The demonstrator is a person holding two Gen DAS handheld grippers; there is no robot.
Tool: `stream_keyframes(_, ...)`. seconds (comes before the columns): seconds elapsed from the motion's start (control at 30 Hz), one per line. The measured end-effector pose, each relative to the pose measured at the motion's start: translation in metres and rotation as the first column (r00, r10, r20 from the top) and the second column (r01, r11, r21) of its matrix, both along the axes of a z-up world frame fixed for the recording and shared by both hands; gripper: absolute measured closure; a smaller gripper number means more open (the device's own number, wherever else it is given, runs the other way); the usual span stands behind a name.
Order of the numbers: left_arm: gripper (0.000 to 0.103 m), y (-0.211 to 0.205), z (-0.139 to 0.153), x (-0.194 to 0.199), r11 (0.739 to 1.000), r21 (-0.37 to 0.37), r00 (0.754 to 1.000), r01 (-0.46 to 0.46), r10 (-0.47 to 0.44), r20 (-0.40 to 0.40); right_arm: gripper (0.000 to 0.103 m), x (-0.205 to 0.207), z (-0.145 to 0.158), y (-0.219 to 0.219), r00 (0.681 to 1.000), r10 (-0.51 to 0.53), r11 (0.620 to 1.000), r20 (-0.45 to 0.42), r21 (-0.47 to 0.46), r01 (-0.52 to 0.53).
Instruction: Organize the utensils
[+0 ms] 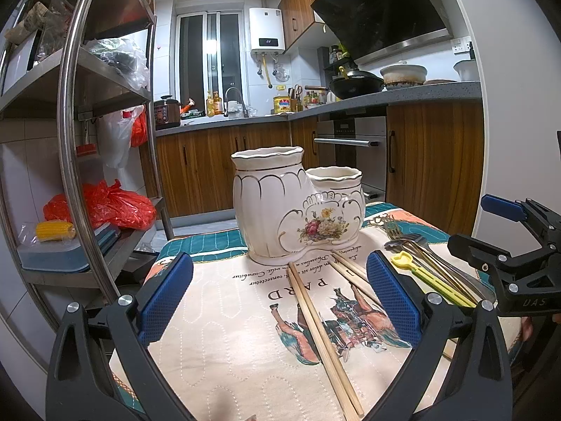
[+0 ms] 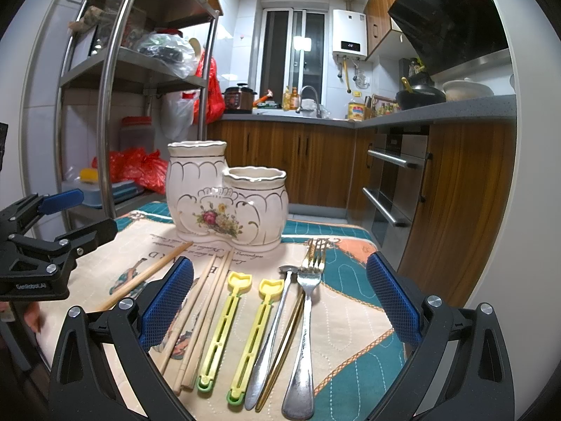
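A white ceramic two-pot utensil holder [image 1: 294, 207] [image 2: 224, 198] with a flower print stands on a printed cloth [image 1: 245, 333] [image 2: 354, 319]. My left gripper [image 1: 278, 298] is open above a pair of wooden chopsticks [image 1: 319, 329] lying lengthwise in front of the holder. My right gripper [image 2: 278, 301] is open over a row of utensils: more chopsticks [image 2: 207, 308], two yellow clips [image 2: 224, 326] [image 2: 254, 336], a knife [image 2: 270, 336], a gold fork [image 2: 298, 312] and a silver fork [image 2: 305, 336]. Both pots look empty from here.
A steel shelf rack [image 1: 70, 133] [image 2: 112, 105] with red bags and boxes stands left of the table. Wooden cabinets and an oven [image 1: 350, 151] [image 2: 392, 189] lie behind. Each gripper shows in the other's view, the right gripper [image 1: 512, 245] at the edge and the left gripper [image 2: 45, 238] likewise.
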State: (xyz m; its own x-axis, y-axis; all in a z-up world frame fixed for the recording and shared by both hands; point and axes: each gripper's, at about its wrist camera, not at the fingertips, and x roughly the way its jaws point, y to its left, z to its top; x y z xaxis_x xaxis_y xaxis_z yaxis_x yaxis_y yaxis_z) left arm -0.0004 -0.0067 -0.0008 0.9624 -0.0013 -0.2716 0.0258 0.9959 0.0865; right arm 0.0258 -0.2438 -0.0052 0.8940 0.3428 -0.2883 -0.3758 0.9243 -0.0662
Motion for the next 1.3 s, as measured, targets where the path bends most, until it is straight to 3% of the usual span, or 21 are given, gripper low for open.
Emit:
stream_keyframes(0.83,0.005,0.0,-0.001,0.0,1.0,-0.023,1.0,0.011,-0.011,-0.014,0.005,0.001,0.0,0.001,1.0,0.0,1.0,-0.003,0.001,0.0)
stream_keyframes(1.0,0.005,0.001,-0.002,0.007,0.998,-0.053,0.996,0.031,-0.035,-0.077,0.005,0.003,0.001,-0.001,1.0,0.002,1.0,-0.02,0.01,-0.002)
stream_keyframes(1.3,0.005,0.017,-0.001,0.018,0.995,-0.09,0.982,-0.041,0.024,-0.19,0.005,0.008,0.005,-0.001,0.998,-0.06,0.998,-0.033,-0.036,0.059)
